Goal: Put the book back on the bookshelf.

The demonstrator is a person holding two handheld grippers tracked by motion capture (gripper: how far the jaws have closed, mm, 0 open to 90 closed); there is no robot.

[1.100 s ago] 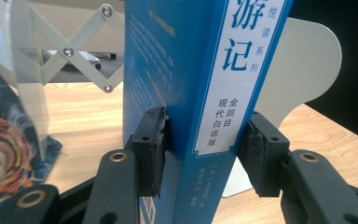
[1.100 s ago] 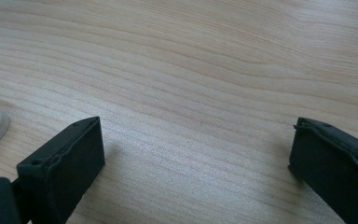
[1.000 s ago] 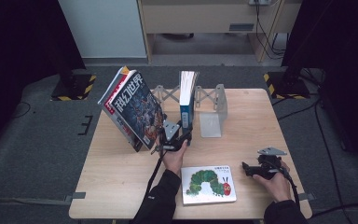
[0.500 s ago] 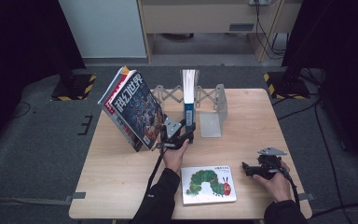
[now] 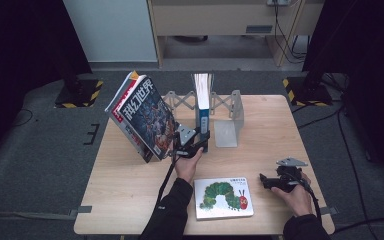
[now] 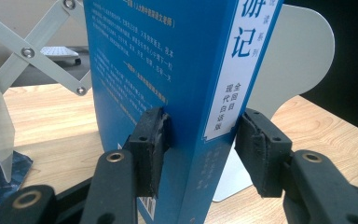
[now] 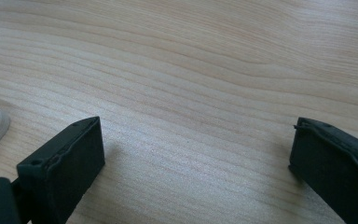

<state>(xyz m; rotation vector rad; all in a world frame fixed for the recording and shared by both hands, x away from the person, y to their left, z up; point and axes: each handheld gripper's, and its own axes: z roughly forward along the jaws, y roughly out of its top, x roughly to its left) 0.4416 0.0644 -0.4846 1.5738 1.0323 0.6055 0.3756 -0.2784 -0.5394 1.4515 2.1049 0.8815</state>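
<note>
Blue book (image 5: 202, 112) upright on table, spine out, within expandable rack.

The blue book (image 6: 182, 70) runs off the left gripper view's top edge (its spine title cut short).

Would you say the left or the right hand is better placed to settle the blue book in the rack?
Left: its claw already clamps the blue book upright; the right claw rests open, apart.
</note>
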